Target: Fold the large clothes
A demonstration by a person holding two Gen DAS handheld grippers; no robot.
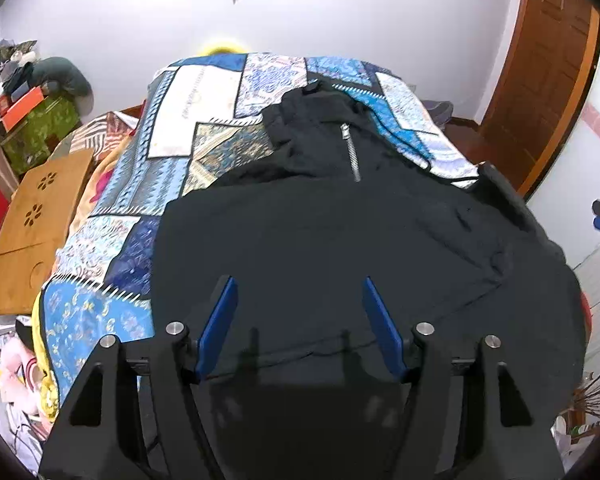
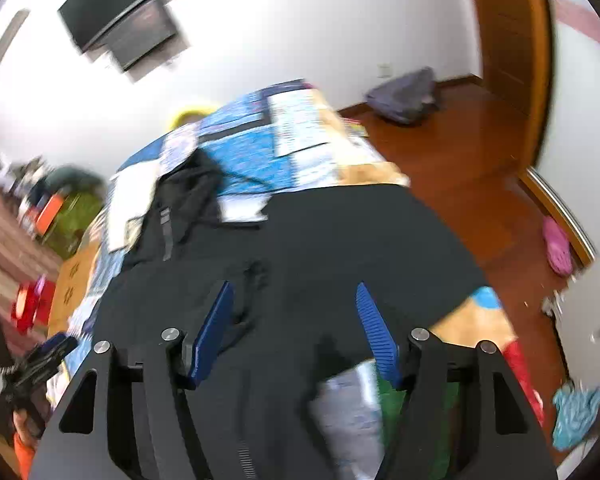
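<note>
A large black zip-up garment (image 1: 340, 240) lies spread on a bed covered with a blue patchwork quilt (image 1: 188, 152). Its silver zipper (image 1: 350, 148) and collar point to the far end. My left gripper (image 1: 298, 284) is open and empty, hovering above the garment's near hem. The right wrist view is blurred: the same black garment (image 2: 340, 240) fills the middle, and my right gripper (image 2: 294, 290) is open and empty above its right part near the bed's edge. The left gripper also shows at the lower left of the right wrist view (image 2: 32, 360).
A wooden lap table (image 1: 36, 224) lies left of the bed, with cluttered boxes (image 1: 32, 120) behind it. A wooden door (image 1: 540, 72) and wood floor (image 2: 480, 168) are on the right, with a grey bag (image 2: 404, 96) and pink slipper (image 2: 556, 246). A screen (image 2: 120, 20) hangs on the wall.
</note>
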